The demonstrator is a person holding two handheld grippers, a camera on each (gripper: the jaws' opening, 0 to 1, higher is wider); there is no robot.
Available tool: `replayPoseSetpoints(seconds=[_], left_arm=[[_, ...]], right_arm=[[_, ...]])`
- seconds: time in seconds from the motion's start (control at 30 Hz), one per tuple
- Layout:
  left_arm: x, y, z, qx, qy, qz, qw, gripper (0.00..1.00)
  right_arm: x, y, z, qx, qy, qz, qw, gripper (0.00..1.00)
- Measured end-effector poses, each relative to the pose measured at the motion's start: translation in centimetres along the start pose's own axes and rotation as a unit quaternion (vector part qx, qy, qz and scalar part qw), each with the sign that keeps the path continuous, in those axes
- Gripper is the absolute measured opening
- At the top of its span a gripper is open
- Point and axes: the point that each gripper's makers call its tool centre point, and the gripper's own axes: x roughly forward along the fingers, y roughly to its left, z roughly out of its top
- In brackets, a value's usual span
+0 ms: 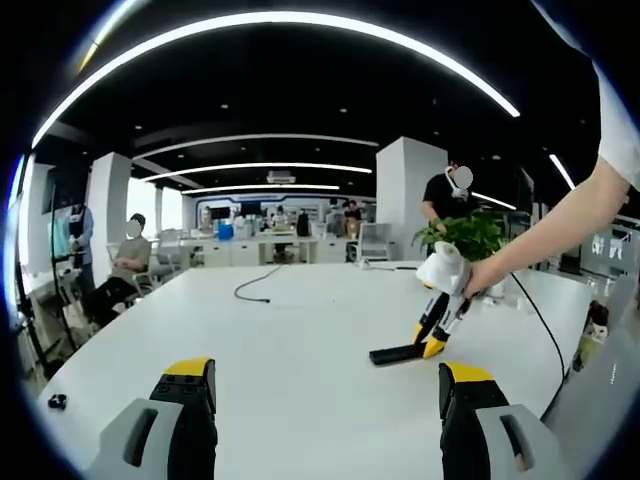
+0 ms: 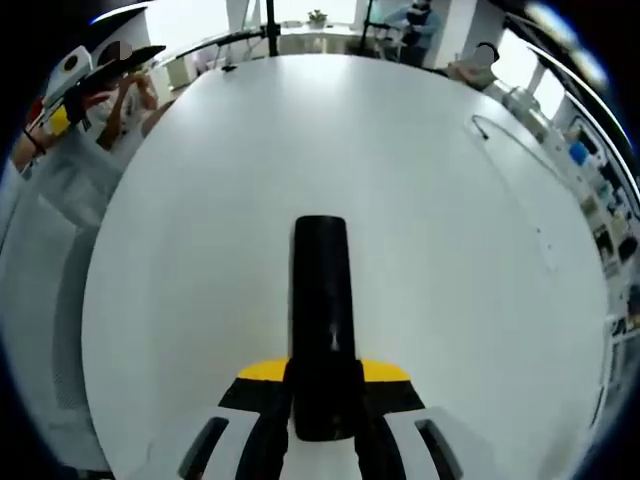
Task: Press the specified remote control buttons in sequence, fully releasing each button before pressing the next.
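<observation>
A: Left gripper view, left to right, quick. What was there?
B: Seated person (image 1: pixel 127 262) at far left beside the white surface (image 1: pixel 300 340). Small dark item (image 1: pixel 57 401) near the surface's left edge, too small to tell what it was. Black cable (image 1: pixel 262 283) lay on the surface toward the back.
A: Left tool?
B: Left tool (image 1: pixel 326 392) sat at the bottom with its yellow-tipped jaws spread wide apart, nothing between them.
A: The remote?
B: Black remote (image 1: pixel 398 353) lay flat on the surface, right of centre. The right tool (image 1: pixel 431 346) touched its right end, held by a hand (image 1: pixel 484 276). Potted plant (image 1: pixel 468 236) stood behind, standing person (image 1: pixel 446 195) beyond it.
A: Right gripper view?
B: Hands (image 2: pixel 118 100) with the left tool (image 2: pixel 92 72) showed at upper left. The remote (image 2: pixel 322 300) ran up the middle from the bottom. The right tool (image 2: pixel 323 385) had its jaws drawn in against the remote's near end, clamping it.
A: Any writing, brand, button labels?
B: None readable. The remote read as plain black in both views; buttons couldn't be made out.
</observation>
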Motion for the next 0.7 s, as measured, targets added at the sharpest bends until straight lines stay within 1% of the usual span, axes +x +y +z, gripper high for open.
replayPoseSetpoints(seconds=[0.03, 0.1, 0.13, 0.17, 0.27, 0.3, 0.33, 0.37, 0.43, 0.47, 0.5, 0.53, 0.57, 0.6, 0.63, 0.67, 0.7], left_arm=[[0.0, 0.0, 0.0, 0.0, 0.0, 0.0, 1.0, 0.96], [0.0, 0.0, 0.0, 0.001, 0.001, -0.001, 1.0, 0.96], [0.0, 0.0, 0.0, 0.002, 0.001, -0.001, 1.0, 0.96], [0.0, 0.0, 0.0, 0.001, 0.001, 0.0, 1.0, 0.96], [0.0, 0.1, 0.0, -0.002, -0.001, 0.002, 1.0, 0.96], [0.0, 0.2, 0.0, -0.003, -0.002, 0.003, 1.0, 0.96], [0.0, 0.2, 0.1, -0.004, -0.002, 0.003, 1.0, 0.96], [-0.1, 0.2, 0.1, -0.005, -0.002, 0.003, 1.0, 0.96], [0.0, 0.1, 0.1, -0.007, -0.003, 0.001, 1.0, 0.96], [0.0, 0.1, 0.0, -0.009, -0.002, -0.001, 1.0, 0.96], [0.0, 0.1, 0.0, -0.01, -0.001, -0.002, 1.0, 0.96], [0.0, 0.0, -0.1, -0.01, 0.0, -0.003, 0.9999, 0.96], [0.0, 0.0, 0.0, -0.009, -0.001, -0.004, 1.0, 0.96], [0.0, 0.0, -0.1, -0.009, 0.0, -0.004, 1.0, 0.96], [0.0, 0.0, -0.1, -0.009, 0.0, -0.004, 0.9999, 0.96], [0.0, 0.0, -0.1, -0.009, 0.0, -0.004, 0.9999, 0.96], [0.0, 0.0, -0.1, -0.009, 0.0, -0.004, 0.9999, 0.96]], right_arm=[[0.0, 0.0, 0.0, 0.006, -0.003, -0.002, 1.0, 0.22], [0.1, 0.0, 0.3, 0.023, -0.021, -0.01, 0.9995, 0.22], [0.0, 0.0, 0.2, 0.04, -0.023, -0.015, 0.9988, 0.23], [0.0, 0.1, 0.2, 0.036, -0.03, -0.014, 0.9988, 0.24], [0.0, 0.2, 0.3, 0.048, -0.051, -0.025, 0.9972, 0.27], [0.0, 0.3, 0.4, 0.053, -0.063, -0.033, 0.996, 0.28], [-0.1, 0.2, 0.3, 0.059, -0.067, -0.042, 0.9952, 0.28], [-0.1, 0.2, 0.3, 0.068, -0.073, -0.05, 0.9938, 0.31], [-0.2, 0.4, 0.5, 0.084, -0.098, -0.057, 0.99, 0.39], [-0.5, 0.3, 0.5, 0.107, -0.113, -0.068, 0.9855, 0.45], [-0.7, 0.3, 0.8, 0.114, -0.126, -0.069, 0.983, 0.48], [-1.2, 0.2, 1.1, 0.13, -0.147, -0.08, 0.9773, 0.5], [-1.5, 0.0, 1.3, 0.138, -0.161, -0.087, 0.9734, 0.54], [-2.0, -0.2, 1.5, 0.156, -0.177, -0.097, 0.967, 0.57], [-2.3, -0.3, 1.6, 0.167, -0.189, -0.102, 0.9624, 0.6], [-2.8, -0.5, 1.8, 0.181, -0.206, -0.107, 0.9557, 0.63], [-3.2, -0.6, 1.8, 0.192, -0.216, -0.111, 0.9509, 0.65]])
